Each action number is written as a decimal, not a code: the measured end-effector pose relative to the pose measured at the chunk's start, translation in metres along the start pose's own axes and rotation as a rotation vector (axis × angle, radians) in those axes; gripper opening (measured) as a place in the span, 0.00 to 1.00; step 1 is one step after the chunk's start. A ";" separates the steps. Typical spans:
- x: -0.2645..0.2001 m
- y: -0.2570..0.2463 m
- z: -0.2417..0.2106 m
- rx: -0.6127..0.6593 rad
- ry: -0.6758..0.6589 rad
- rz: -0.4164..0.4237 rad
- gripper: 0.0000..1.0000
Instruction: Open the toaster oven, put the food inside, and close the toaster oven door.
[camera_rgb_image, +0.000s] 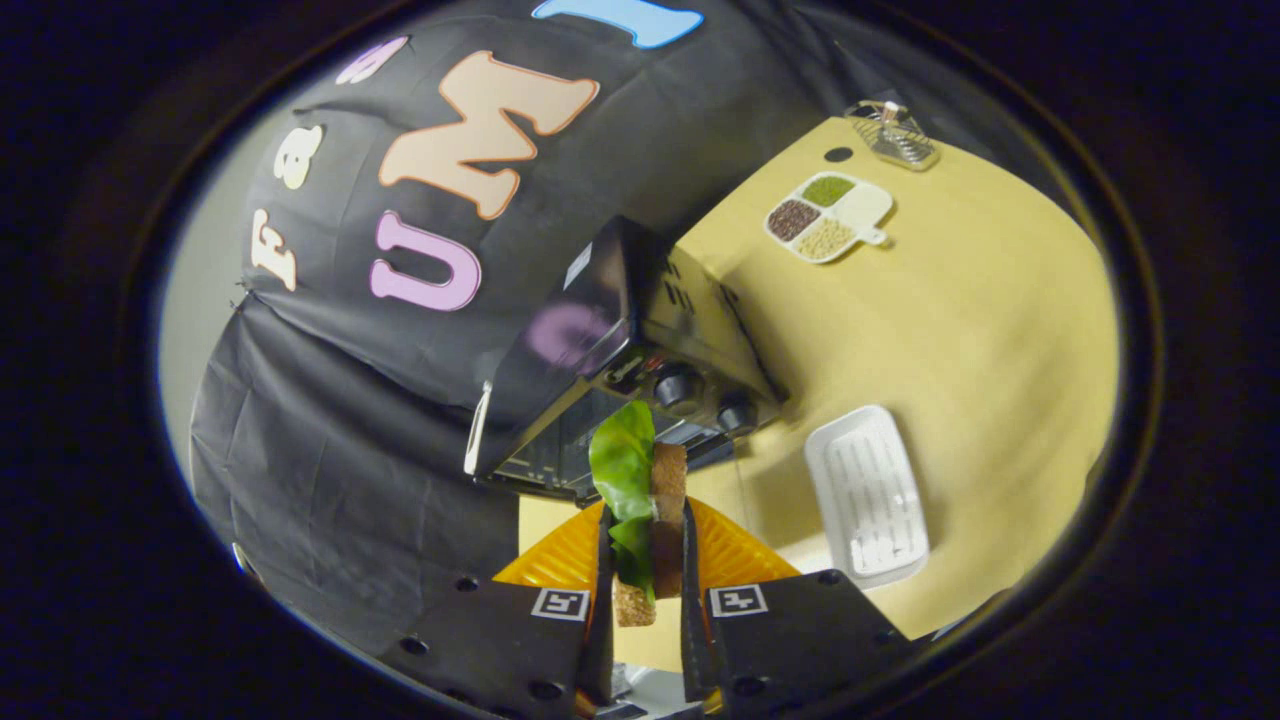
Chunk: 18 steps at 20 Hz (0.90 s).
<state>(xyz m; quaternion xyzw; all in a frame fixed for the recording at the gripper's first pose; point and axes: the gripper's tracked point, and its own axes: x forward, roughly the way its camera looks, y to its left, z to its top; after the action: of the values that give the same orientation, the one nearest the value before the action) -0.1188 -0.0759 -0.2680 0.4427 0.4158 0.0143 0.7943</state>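
A yellow table (980, 330) carried a black toaster oven (640, 370), its glass door hanging open. Near the oven lay a white ridged tray (868, 495), and well beyond sat a divided dish (828, 216) of grains and a small wire rack (893, 135). The gripper (647, 560) had both fingers clamped on a sandwich (645, 500) with a green lettuce leaf, held just ahead of the oven's opening.

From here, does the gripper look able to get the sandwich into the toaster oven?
Probably yes. The gripper is shut on the sandwich, and the toaster oven sits just beyond the fingers with its door seemingly open; nothing stands between them. The white tray lies off to the side.
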 end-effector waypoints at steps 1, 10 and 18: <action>0.007 0.005 -0.005 0.011 0.010 0.005 0.29; 0.080 0.052 -0.029 0.134 0.036 0.096 0.29; 0.136 0.073 -0.027 0.222 -0.040 0.173 0.29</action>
<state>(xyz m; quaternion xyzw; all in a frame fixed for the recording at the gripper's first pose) -0.0229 0.0401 -0.3108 0.5622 0.3592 0.0276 0.7444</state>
